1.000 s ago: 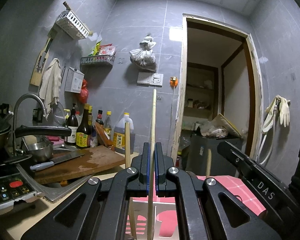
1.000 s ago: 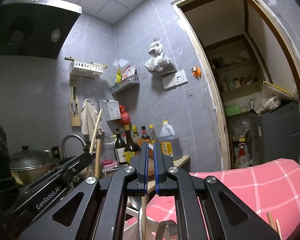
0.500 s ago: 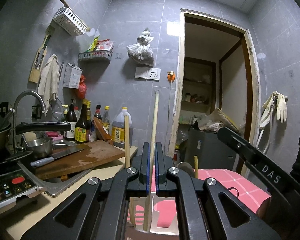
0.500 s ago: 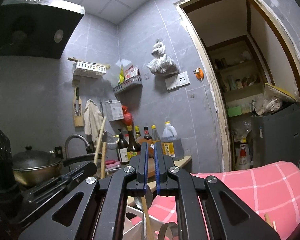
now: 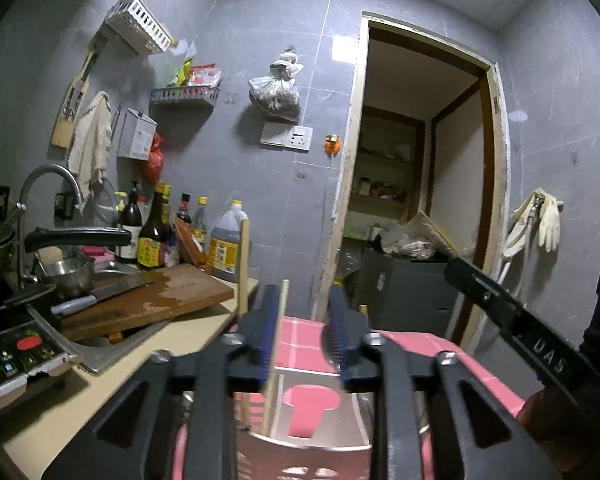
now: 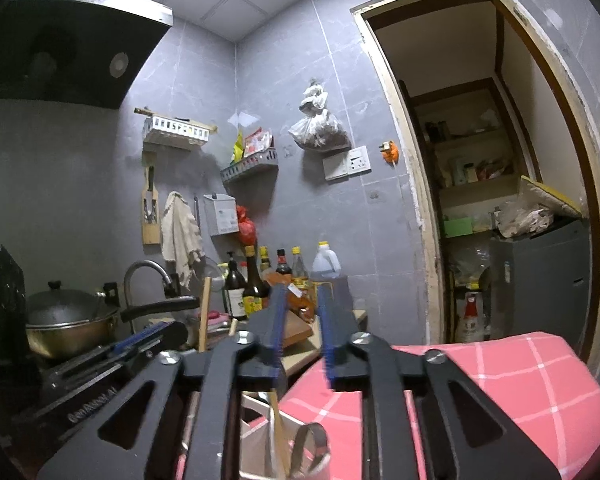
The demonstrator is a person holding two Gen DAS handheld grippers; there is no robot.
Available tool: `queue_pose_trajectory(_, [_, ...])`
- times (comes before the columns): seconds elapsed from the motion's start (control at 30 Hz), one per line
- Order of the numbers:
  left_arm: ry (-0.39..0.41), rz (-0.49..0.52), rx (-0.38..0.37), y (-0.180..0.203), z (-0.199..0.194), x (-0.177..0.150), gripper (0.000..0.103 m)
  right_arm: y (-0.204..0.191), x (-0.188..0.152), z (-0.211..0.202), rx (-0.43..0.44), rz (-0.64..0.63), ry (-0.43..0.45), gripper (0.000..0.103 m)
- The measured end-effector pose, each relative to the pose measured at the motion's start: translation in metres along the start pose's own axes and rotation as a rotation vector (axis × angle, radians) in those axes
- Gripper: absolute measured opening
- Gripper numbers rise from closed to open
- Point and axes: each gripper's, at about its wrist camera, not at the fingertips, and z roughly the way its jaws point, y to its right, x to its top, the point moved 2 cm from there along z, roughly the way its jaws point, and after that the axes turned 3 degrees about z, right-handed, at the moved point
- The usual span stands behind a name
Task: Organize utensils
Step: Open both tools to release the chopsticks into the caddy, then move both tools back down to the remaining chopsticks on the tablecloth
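Both claws are seen spread with nothing between the fingers: the left gripper (image 5: 303, 334) and the right gripper (image 6: 302, 330) are held above a white utensil holder (image 5: 300, 412), in which wooden chopsticks (image 5: 275, 356) stand upright, on a pink checked cloth (image 6: 512, 376).

Two close wrist views, facing the shared doorway (image 5: 420, 168) wall.

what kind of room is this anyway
Most likely a small home kitchen: a black range hood hangs above a lidded metal wok, a curved chrome faucet stands by a worn wooden cutting board, and dark sauce bottles line the grey tiled wall.
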Motion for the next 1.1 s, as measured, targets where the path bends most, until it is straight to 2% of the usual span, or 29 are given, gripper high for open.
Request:
queue_pose_trajectory(0.07, [-0.01,-0.011,-0.017,0.004,-0.002,0.004,0.037,0.004,0.004,-0.006,-0.023,-0.012,-0.011,0.023])
queue_pose_trajectory(0.17, [-0.039,-0.009,-0.036,0.014,-0.004,0.008,0.042,0.012,0.01,-0.018,-0.061,-0.018,-0.028,0.03])
queue_pose_trajectory(0.23, [-0.062,-0.005,-0.048,0.02,-0.005,0.01,0.057,0.02,0.015,-0.029,-0.085,-0.018,-0.044,0.045])
queue_pose_trajectory(0.3, [-0.083,0.0,-0.065,0.028,-0.007,0.012,0.075,0.027,0.019,-0.04,-0.11,-0.021,-0.059,0.055])
queue_pose_trajectory(0.4, [-0.111,0.021,-0.1,0.043,-0.01,0.013,0.091,0.037,0.024,-0.057,-0.151,-0.04,-0.085,0.076])
queue_pose_trajectory(0.5, [-0.138,0.048,-0.112,0.058,-0.011,0.009,0.096,0.048,0.029,-0.075,-0.181,-0.054,-0.106,0.088])
queue_pose_trajectory(0.6, [-0.176,0.057,-0.129,0.072,-0.009,0.003,0.097,0.063,0.034,-0.093,-0.223,-0.063,-0.129,0.103])
queue_pose_trajectory(0.83, [-0.261,0.063,-0.174,0.105,-0.006,-0.016,0.097,0.101,0.027,-0.119,-0.33,-0.075,-0.229,0.103])
queue_pose_trajectory(1.0, [-0.341,0.079,-0.198,0.132,-0.003,-0.038,0.097,0.128,0.006,-0.117,-0.353,-0.041,-0.37,0.103])
queue_pose_trajectory(1.1, [-0.398,0.089,-0.186,0.142,0.0,-0.051,0.097,0.14,-0.009,-0.112,-0.355,-0.027,-0.46,0.103])
